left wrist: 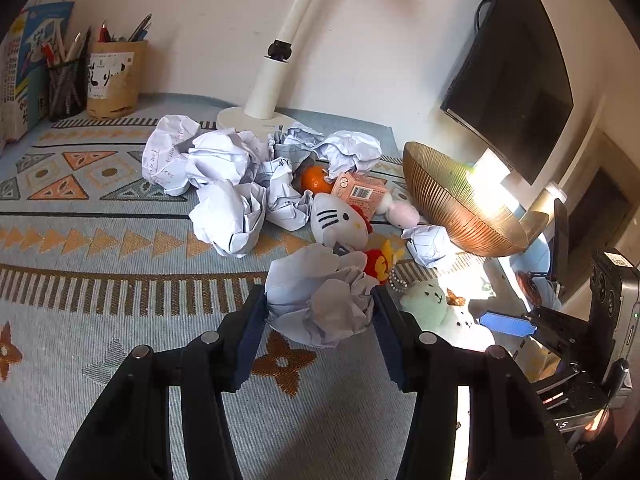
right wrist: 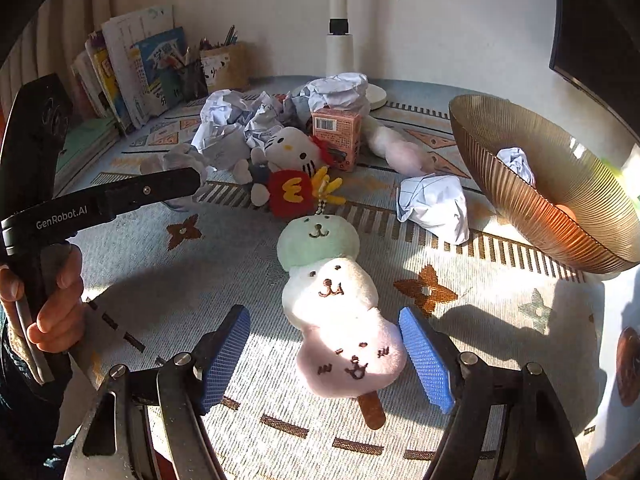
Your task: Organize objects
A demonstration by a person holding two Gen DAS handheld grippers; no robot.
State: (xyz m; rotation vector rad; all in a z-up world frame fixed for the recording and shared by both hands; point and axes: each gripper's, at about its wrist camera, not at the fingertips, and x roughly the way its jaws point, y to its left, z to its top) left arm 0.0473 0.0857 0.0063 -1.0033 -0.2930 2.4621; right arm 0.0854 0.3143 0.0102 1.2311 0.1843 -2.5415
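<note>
The left gripper (left wrist: pixel 320 308) is clamped on a crumpled paper ball (left wrist: pixel 320 300), while the right gripper (right wrist: pixel 324 356) stands wide, its pads either side of the plush ice-pop toy (right wrist: pixel 338 308). That toy lies flat on the patterned cloth (right wrist: pixel 160 280), long axis running straight away from the right gripper, stick end nearest. The gold bowl (right wrist: pixel 520 200) sits beyond the toy to the right, so I'd guess the right hand has the shorter carry.

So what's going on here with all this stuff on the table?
A person is tidying a cluttered table with a handheld gripper in each hand. The left gripper is closed on a crumpled paper ball. The right gripper is open around a three-tier plush popsicle, not yet squeezing it. More paper balls, a Hello Kitty plush and a small carton lie around, and a ribbed bowl already holds one paper ball.
</note>
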